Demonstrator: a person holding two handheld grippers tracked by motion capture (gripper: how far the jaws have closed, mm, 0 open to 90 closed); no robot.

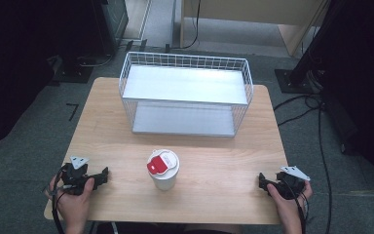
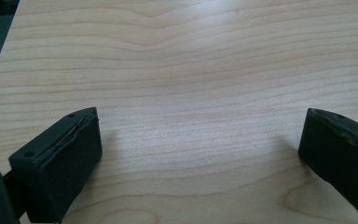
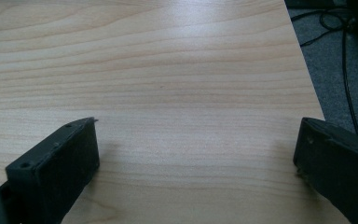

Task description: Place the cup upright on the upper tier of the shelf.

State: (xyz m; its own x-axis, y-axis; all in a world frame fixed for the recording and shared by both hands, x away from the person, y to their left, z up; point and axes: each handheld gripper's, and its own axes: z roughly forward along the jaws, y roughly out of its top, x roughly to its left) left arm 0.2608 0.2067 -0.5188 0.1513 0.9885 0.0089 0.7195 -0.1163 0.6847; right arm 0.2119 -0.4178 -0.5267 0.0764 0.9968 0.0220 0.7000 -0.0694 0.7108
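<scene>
Left tool (image 1: 100, 176): low at the desk's (image 1: 224, 161) near-left corner; held in a hand (image 1: 73, 200); jaws spread wide, nothing between
Right tool (image 1: 262, 181): low at the near-right edge; jaws also wide apart, bare wood between
Cup (image 1: 163, 169): upright, white with red lid tab; mid-desk between the tools, well apart from both
High view: wire shelf (image 1: 185, 92) behind the cup
Right gripper view: desk edge, floor cables (image 3: 340, 56)

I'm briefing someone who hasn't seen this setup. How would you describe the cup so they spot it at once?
Start from the wooden table with the white wire rack at its far side. In front of the rack, near the middle of the table, stands a white cup. Its white lid with a red tab marks it out.
</scene>
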